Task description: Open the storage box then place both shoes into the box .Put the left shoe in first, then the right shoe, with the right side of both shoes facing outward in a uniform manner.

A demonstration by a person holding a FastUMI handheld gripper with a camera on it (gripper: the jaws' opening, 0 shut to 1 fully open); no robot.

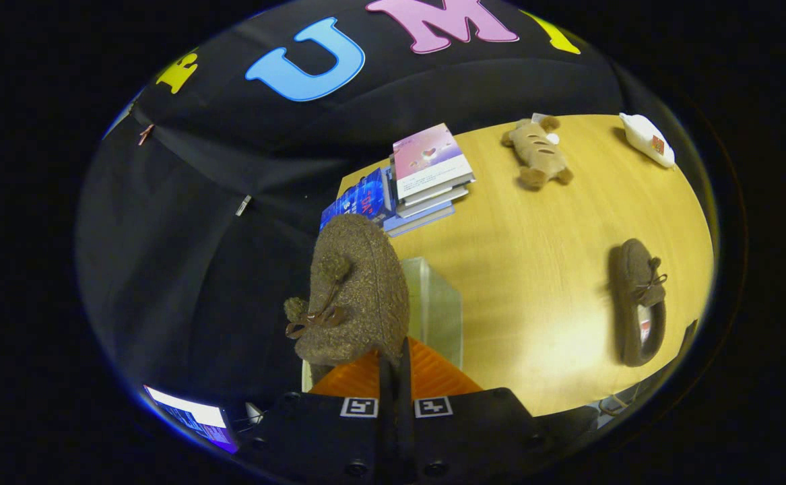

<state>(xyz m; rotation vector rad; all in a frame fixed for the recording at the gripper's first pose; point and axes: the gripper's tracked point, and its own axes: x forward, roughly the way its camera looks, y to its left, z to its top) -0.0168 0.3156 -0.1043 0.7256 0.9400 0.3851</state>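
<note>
The gripper has its two fingers drawn close together, pinching the heel edge of a brown fuzzy shoe between them, so it is clenched on that shoe. The shoe hangs straight ahead of the fingers, its long axis running away from the gripper, toe farthest off, and its bow and pompom are turned to the gripper's left.

Directly under and just beyond the held shoe sits the storage box, a clear-walled container with an orange part showing close by the fingers; I cannot tell whether that is its lid or its floor. The shoe looks to be over the box's near-left side, so the coming move is probably a lowering rather than a reach.

The other shoe lies well apart to the right on the wooden table, its length roughly parallel to the held one, bow uppermost.

Beyond the box stands a stack of books; farther right lie a plush toy and a white bottle.
</note>
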